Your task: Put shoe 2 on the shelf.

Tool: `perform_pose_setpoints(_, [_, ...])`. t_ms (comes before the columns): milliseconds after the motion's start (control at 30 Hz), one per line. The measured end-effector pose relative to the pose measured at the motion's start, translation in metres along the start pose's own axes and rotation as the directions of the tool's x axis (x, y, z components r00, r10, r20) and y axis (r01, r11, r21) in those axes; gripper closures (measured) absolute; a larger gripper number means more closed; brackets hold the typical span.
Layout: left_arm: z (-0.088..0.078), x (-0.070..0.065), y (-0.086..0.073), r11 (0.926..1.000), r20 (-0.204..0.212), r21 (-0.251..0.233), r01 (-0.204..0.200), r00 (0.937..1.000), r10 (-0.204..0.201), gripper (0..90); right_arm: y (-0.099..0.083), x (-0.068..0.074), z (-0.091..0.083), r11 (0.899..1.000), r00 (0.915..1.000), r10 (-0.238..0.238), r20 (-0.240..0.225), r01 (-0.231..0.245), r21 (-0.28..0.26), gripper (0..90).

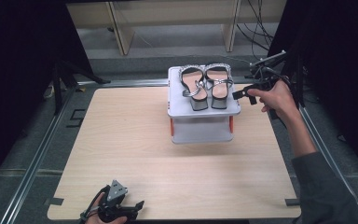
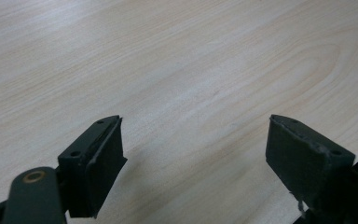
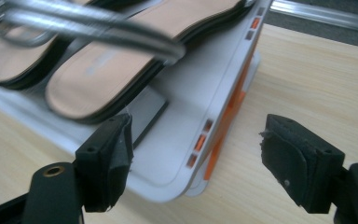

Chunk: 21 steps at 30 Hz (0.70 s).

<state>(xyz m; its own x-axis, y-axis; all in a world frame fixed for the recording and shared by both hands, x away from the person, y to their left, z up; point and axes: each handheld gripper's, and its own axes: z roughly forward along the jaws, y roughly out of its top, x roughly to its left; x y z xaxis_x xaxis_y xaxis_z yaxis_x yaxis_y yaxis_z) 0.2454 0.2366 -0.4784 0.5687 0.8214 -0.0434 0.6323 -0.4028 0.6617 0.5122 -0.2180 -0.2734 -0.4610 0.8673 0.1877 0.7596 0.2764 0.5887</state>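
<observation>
Left gripper [image 1: 137, 205] parked at the near table [image 1: 135, 154] edge, jaws apart, nothing but bare wood between them, well away from the work, so no risk there unless it swings in. Pair of sandals [image 1: 205, 86] sits side by side on top of the grey rack [image 1: 204, 111], just left of the right gripper [image 1: 244, 93]. Right gripper jaws apart, nothing held; in the right gripper view the near sandal [image 3: 102, 74] lies ahead and left of its left jaw, rack edge straight ahead between the jaws. Risks, as I judge them: the left jaw catches the rack rim and shoves the light rack; a grip on the thin strap [image 3: 98, 23] instead of the sole lets the sandal swing or drop; the neighbouring sandal gets nudged off.
</observation>
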Motion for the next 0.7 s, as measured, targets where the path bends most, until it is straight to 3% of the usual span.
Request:
perform_pose_setpoints(100, [0.001,0.001,0.0,1.0,0.002,-0.006,0.001,1.0,-0.001,18.3,-0.016,0.006,-0.006,1.0,0.9993,-0.015,-0.034,0.015,-0.025,24.1])
perform_pose_setpoints(133, [0.003,-0.003,0.0,0.9975,0.002,-0.049,0.051,0.9987,-0.051,18.3,-0.02,0.007,-0.007,0.999,0.999,-0.021,-0.038,0.02,-0.027,24.0])
perform_pose_setpoints(200, [0.003,-0.003,0.0,0.9978,0.003,-0.046,0.048,0.9988,-0.048,18.3,-0.033,0.012,-0.009,0.999,0.9976,-0.038,-0.058,0.036,-0.041,23.5])
perform_pose_setpoints(233, [0.003,0.0,0.0,0.9998,-0.007,-0.015,0.014,0.9999,-0.015,18.3,-0.039,0.014,-0.009,0.998,0.9969,-0.039,-0.068,0.035,-0.056,23.3])
perform_pose_setpoints(367, [0.004,0.0,0.001,1.0,0.002,-0.003,0.002,1.0,-0.002,18.3,-0.058,0.02,-0.009,0.99,0.9878,-0.121,-0.098,0.113,-0.083,21.8])
perform_pose_setpoints(400, [0.005,0.0,0.001,1.0,-0.006,-0.007,0.003,1.0,-0.003,18.3,-0.064,0.024,-0.008,0.991,0.9894,-0.106,-0.099,0.098,-0.09,21.5])
perform_pose_setpoints(433, [0.007,-0.002,0.001,0.9992,-0.014,-0.025,0.032,0.9994,-0.032,18.3,-0.068,0.025,-0.008,0.99,0.9871,-0.119,-0.107,0.111,-0.083,20.7])
perform_pose_setpoints(500, [0.006,-0.001,0.0,0.9992,-0.016,-0.026,0.029,0.9994,-0.029,18.3,-0.075,0.028,-0.007,0.99,0.9858,-0.127,-0.11,0.119,-0.076,18.2])
perform_pose_setpoints(533, [0.005,0.0,0.001,0.9998,-0.017,-0.015,0.008,0.9998,-0.009,18.3,-0.081,0.031,-0.003,0.988,0.9844,-0.131,-0.117,0.12,-0.095,18.0])
perform_pose_setpoints(567, [0.006,-0.001,0.001,0.9993,-0.022,-0.029,0.024,0.9994,-0.025,18.3,-0.085,0.032,-0.002,0.989,0.9822,-0.139,-0.126,0.131,-0.069,18.2])
perform_pose_setpoints(633, [0.005,-0.001,0.001,0.9991,-0.023,-0.036,0.023,0.9994,-0.024,18.3,-0.094,0.035,0.004,0.988,0.9805,-0.139,-0.139,0.128,-0.081,18.1])
perform_pose_setpoints(667, [0.003,0.0,0.001,0.9999,-0.009,-0.015,-0.004,1.0,0.004,18.3,-0.097,0.037,0.006,0.988,0.977,-0.149,-0.152,0.14,-0.072,18.1])
perform_pose_setpoints(700, [0.002,0.0,0.001,1.0,-0.008,-0.007,-0.007,0.9999,0.007,18.3,-0.101,0.038,0.008,0.985,0.9747,-0.163,-0.153,0.153,-0.076,18.1])
